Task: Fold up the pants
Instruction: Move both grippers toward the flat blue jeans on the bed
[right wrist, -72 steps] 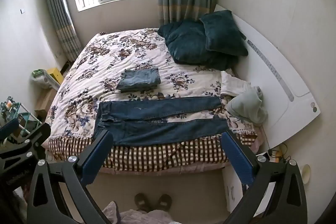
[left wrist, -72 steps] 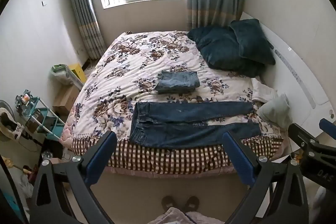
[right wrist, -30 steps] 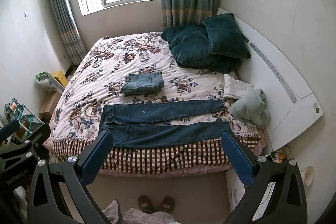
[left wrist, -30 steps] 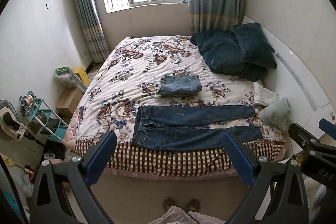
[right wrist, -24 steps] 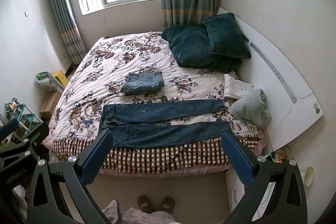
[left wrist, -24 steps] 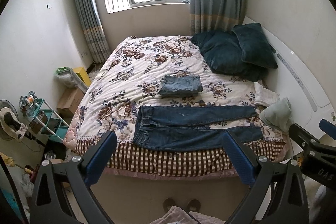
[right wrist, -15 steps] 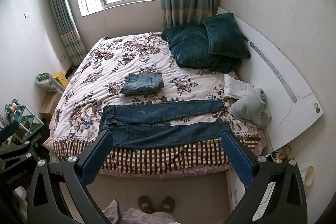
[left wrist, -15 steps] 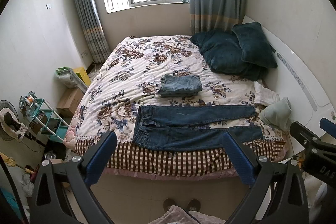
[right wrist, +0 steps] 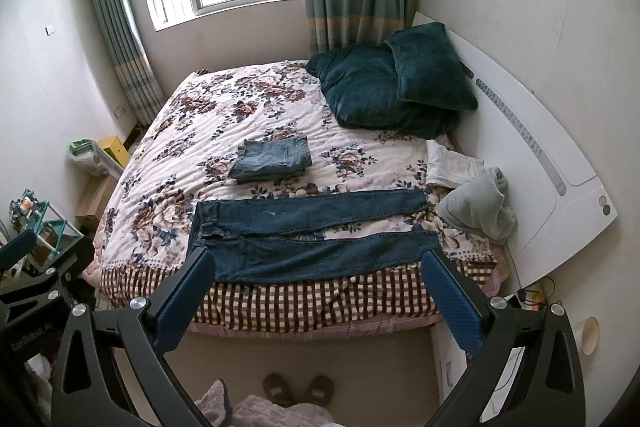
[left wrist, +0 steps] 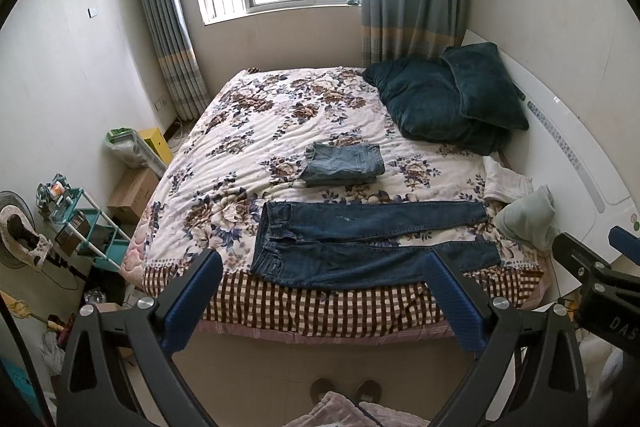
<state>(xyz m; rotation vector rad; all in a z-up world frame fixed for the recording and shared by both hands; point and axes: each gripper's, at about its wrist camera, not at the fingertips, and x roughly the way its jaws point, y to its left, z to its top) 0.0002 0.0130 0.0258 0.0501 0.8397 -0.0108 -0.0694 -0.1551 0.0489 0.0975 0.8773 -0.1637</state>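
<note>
Dark blue jeans lie spread flat along the near edge of the bed, waist to the left, legs to the right; they also show in the right wrist view. A folded pair of lighter jeans sits behind them mid-bed, also in the right wrist view. My left gripper is open and empty, held back from the bed above the floor. My right gripper is open and empty, likewise short of the bed.
The bed has a floral quilt and checked sheet edge. Dark teal pillows, a white cloth and a pale green garment lie by the white headboard. A teal shelf and boxes stand at left. Slippers are on the floor.
Both grippers have drawn back and risen slightly, so the bed looks a little smaller and lower. Nothing on the bed has moved.
</note>
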